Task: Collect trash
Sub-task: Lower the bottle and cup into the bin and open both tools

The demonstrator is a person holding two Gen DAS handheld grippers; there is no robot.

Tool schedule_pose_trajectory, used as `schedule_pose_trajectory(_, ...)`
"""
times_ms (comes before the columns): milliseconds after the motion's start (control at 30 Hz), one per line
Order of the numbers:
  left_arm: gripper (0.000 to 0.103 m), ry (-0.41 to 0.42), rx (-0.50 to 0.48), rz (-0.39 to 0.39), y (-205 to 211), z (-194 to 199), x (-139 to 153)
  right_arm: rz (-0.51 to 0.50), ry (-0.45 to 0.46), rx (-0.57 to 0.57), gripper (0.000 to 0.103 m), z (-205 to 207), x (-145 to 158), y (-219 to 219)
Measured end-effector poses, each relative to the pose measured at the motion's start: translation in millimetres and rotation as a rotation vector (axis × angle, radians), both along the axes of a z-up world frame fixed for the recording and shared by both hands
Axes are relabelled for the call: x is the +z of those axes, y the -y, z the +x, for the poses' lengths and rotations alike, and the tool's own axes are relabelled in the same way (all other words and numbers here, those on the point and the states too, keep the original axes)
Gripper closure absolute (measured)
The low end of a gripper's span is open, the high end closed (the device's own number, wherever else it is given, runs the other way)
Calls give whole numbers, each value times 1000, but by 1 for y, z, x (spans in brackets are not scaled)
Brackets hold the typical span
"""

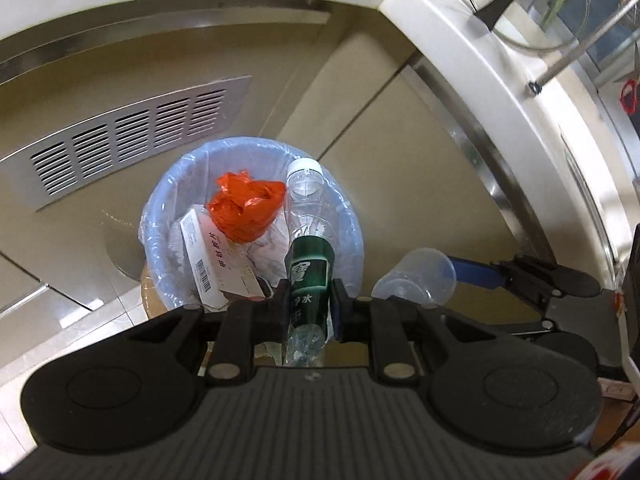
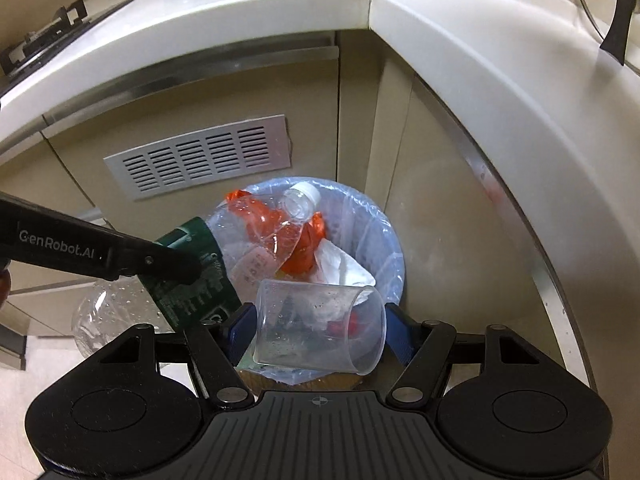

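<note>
My left gripper is shut on a crushed clear water bottle with a green label and white cap, held over a round bin lined with a pale blue bag. My right gripper is shut on a clear plastic cup lying sideways between its blue pads, just above the near rim of the bin. In the right wrist view the bottle and the left gripper's finger come in from the left. In the left wrist view the cup shows at the right.
Inside the bin lie an orange plastic bag, a white carton with a barcode and crumpled white paper. Beige cabinets with a metal vent and a white countertop wrap around the corner. A glass lid stands on the counter.
</note>
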State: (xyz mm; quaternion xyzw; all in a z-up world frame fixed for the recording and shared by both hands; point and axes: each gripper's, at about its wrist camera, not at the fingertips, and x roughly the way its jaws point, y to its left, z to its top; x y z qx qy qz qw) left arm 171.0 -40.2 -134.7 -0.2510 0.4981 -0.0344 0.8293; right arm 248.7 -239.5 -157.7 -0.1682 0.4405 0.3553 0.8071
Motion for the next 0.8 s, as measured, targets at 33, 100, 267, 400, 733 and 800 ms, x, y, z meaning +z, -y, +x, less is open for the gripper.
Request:
schedule_pose_trajectory(33,86,-3,-10,8,2,3,0,-5,-1,0,35,1,-1,0)
schedule_pose_trajectory(100,86,-18,-28,26,3,8,-4,-9,-3,-1,35,2,-3,0)
schedule_pose_trajectory(267,86,-51,-84,100,10,21,-10,-23,-22,3,35,9,-9,-3)
schedule_pose_trajectory(400,86,-74,-122,152,10,27,-15,-55,-54,35,35,16,-16,-9)
schedule_pose_trajectory(733,86,-84,-144,225,-3,38,-21,-103,-78,76,35,27,-30,-32)
schedule_pose_trajectory(800,86,-87,-146,229,-5,41,-21,-108,-77,77,35,28,-30,-35)
